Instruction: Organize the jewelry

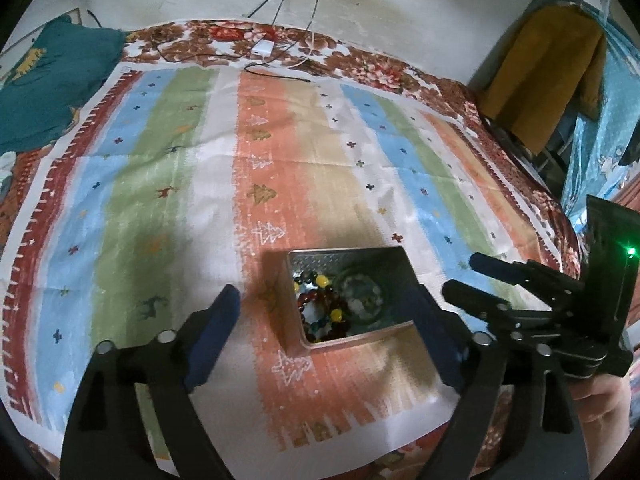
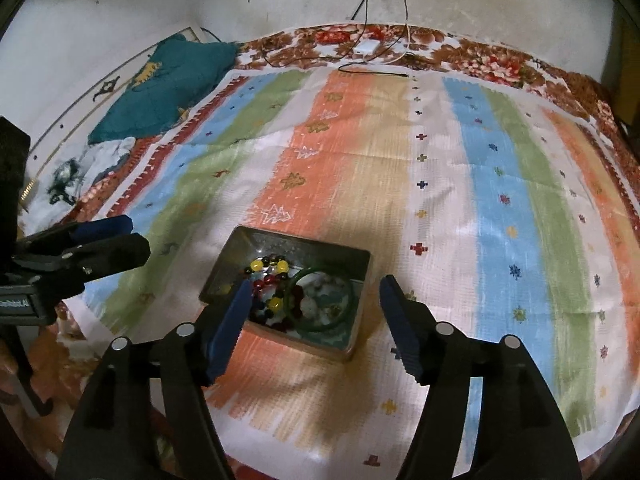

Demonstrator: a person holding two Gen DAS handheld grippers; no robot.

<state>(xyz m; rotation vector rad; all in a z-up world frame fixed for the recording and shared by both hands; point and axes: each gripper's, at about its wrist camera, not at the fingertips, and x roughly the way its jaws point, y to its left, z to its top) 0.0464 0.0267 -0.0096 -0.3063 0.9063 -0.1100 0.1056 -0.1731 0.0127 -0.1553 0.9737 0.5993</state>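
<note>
A small metal tin (image 1: 360,338) lies open on the striped cloth. Inside it are beaded bracelets (image 1: 320,282) with red, yellow and dark beads and a green bangle (image 2: 316,328) over pale stones. My left gripper (image 1: 324,304) is open, its blue pads wide apart on either side of the tin and above it, with nothing between them. In the right wrist view the tin (image 2: 320,346) lies just ahead of my right gripper (image 2: 316,286), which is open too, its left fingertip (image 2: 240,300) over the beads (image 2: 274,280). Each gripper shows at the edge of the other's view: right (image 1: 480,276), left (image 2: 120,236).
The striped cloth (image 1: 280,160) covers a floral bedsheet (image 1: 360,64). A teal cushion (image 2: 168,88) and white cloth lie at the far left. A white charger (image 1: 262,47) with cables sits by the wall. A yellow garment (image 1: 548,80) hangs at the right. A hand (image 1: 604,400) holds the right gripper.
</note>
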